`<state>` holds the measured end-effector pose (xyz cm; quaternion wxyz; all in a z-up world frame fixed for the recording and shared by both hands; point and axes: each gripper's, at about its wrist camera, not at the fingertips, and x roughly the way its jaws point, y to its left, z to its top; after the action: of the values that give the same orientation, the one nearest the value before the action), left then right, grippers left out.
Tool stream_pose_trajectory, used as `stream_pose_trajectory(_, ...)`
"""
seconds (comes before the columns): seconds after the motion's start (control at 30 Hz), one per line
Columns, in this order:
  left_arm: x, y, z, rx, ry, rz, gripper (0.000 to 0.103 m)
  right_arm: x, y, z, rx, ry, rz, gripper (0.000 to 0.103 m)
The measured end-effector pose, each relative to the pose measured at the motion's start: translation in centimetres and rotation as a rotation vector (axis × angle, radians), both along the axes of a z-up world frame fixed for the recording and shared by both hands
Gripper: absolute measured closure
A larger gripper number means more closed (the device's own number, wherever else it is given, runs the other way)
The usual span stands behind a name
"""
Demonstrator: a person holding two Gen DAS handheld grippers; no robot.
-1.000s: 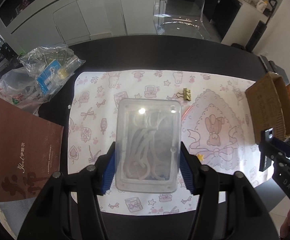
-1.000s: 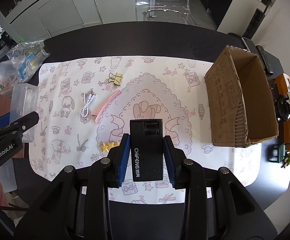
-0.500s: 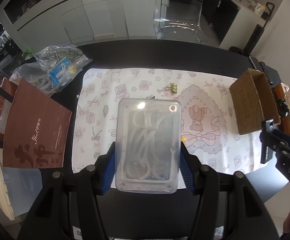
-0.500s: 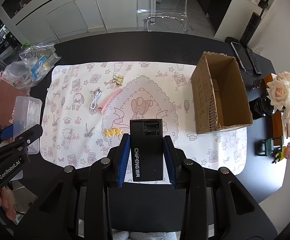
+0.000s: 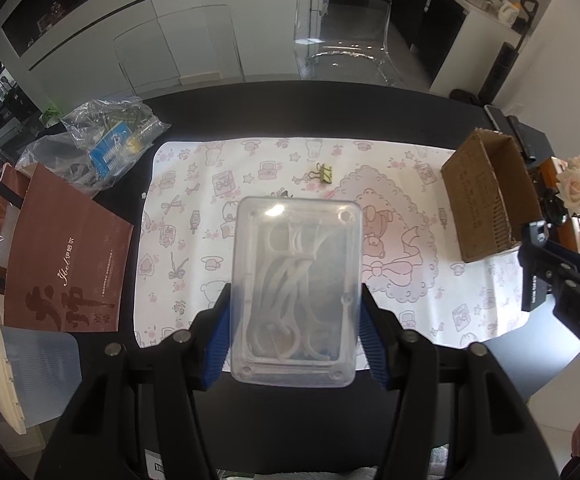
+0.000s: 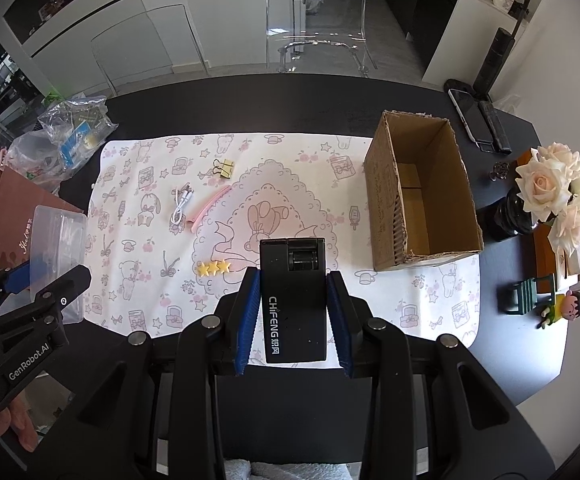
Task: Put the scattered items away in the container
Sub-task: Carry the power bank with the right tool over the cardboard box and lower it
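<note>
Black round tabletop (image 6: 410, 96) carries a white mat with pink cartoon prints (image 6: 298, 156); clear acrylic chair (image 6: 316, 16) and white cabinets (image 6: 90, 36) beyond it.

Left gripper (image 5: 295, 334) pinches a clear plastic box of white floss picks (image 5: 296, 300) between blue pads, held above the mat's near edge. Right gripper (image 6: 292, 322) clamps a black device printed "CHiFENG" (image 6: 294, 304), also off the mat.

Open cardboard box (image 6: 422, 192) sits ahead-right of the right gripper, on the mat's right end. Ahead-left of it: three yellow stars (image 6: 213, 268), pink hair clip (image 6: 208, 208), white cable (image 6: 180, 208), gold binder clip (image 6: 224, 168).

Left of the left gripper: brown paper bag with gold writing, unreadable (image 5: 66, 256), and clear plastic bags (image 5: 106, 144). "GenRobot.AI" reads on the left gripper body in the right wrist view; "DAS" on the right one in the left wrist view. Roses (image 6: 558, 192) far right.
</note>
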<state>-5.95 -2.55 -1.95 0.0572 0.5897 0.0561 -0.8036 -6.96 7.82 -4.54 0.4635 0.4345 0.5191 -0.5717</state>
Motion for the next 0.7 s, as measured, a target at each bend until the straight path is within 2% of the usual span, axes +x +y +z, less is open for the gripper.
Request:
stream_pose_trajectory(0.23,-0.9,0.8,0.1,-0.004,0.000,0.006,0.047,-1.6,-0.2,0.0,0.007,0.008,-0.008,0.069)
stream_pose_trajectory(0.7,-4.3,5.9,-0.1,-0.008,-0.004,-0.027,0.047,-6.8,-1.1,0.7,0.007,0.012,-0.032,0.069)
